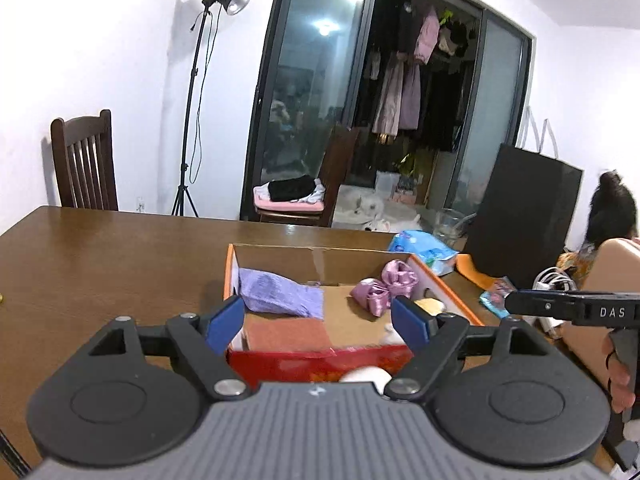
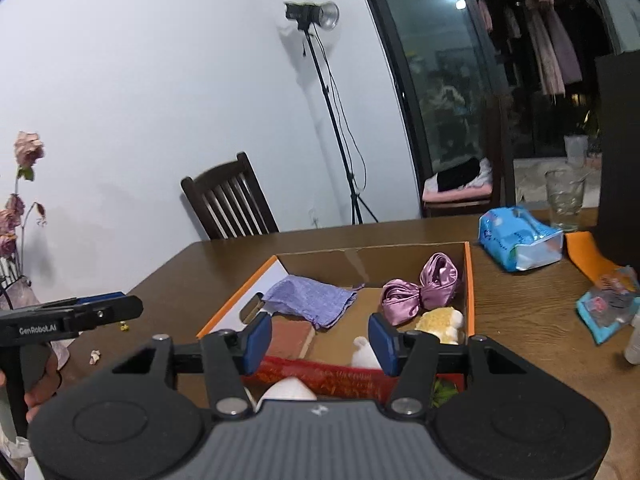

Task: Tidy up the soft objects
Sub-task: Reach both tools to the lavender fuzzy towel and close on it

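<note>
Both our left tool (image 1: 318, 320) and right tool (image 2: 316, 340) gape wide, empty, over the open cardboard box (image 2: 468, 280). We should lower onto the near white soft lump (image 2: 364, 354) squarely, pinching gently.

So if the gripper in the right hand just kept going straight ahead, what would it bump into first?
Probably the cardboard box: its red near wall lies just beyond the open right gripper. If it cleared that wall, the white soft thing inside looks next, though depth is hard to judge.
</note>
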`<action>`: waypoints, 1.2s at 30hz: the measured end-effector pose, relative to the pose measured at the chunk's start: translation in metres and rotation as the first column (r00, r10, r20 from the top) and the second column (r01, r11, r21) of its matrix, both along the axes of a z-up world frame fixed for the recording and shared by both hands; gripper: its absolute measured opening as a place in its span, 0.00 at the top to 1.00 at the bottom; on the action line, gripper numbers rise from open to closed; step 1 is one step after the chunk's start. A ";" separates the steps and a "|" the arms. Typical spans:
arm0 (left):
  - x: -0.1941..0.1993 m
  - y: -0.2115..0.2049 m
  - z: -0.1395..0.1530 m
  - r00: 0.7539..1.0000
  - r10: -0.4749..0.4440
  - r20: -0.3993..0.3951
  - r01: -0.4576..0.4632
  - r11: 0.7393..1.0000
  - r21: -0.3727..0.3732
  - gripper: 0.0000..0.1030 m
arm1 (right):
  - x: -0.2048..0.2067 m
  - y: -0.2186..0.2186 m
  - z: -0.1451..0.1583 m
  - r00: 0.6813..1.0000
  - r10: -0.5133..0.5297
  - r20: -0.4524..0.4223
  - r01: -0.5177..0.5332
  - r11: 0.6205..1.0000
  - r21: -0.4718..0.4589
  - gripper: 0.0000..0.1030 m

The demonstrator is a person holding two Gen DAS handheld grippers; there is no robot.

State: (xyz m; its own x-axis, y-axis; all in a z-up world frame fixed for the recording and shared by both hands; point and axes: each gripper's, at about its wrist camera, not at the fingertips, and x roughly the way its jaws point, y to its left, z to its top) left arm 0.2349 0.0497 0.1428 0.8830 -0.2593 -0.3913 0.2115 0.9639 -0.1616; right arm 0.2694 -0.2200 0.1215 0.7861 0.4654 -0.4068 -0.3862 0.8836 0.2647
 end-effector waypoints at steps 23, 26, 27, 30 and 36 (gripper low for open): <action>-0.094 -0.054 -0.087 0.990 -0.129 -0.064 0.123 0.988 -0.094 0.13 | -0.141 0.008 -0.109 0.999 -0.040 0.002 0.040 0.993 -0.113 0.36; -0.072 -0.082 -0.097 0.982 -0.171 -0.085 0.165 0.983 -0.075 0.20 | -0.128 -0.004 -0.120 0.996 -0.079 -0.031 0.078 0.996 -0.042 0.38; -0.063 -0.090 -0.100 0.980 -0.177 -0.094 0.170 0.983 -0.071 0.25 | -0.126 -0.010 -0.121 0.996 -0.086 -0.036 0.085 0.996 -0.012 0.38; -0.039 -0.109 -0.112 0.970 -0.197 -0.139 0.187 0.979 -0.082 0.44 | -0.116 -0.026 -0.124 0.990 -0.134 -0.052 0.137 0.989 0.051 0.41; -0.030 -0.115 -0.128 0.953 -0.211 -0.217 0.194 0.976 -0.100 0.67 | -0.094 -0.028 -0.141 0.984 -0.122 -0.129 0.132 0.989 0.072 0.45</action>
State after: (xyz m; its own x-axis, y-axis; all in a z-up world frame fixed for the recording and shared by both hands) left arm 0.2049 -0.0648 0.0146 0.7005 -0.4605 -0.5453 0.3506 0.8875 -0.2991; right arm 0.1750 -0.2481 -0.0194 0.7866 0.4004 -0.4701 -0.2325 0.8973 0.3752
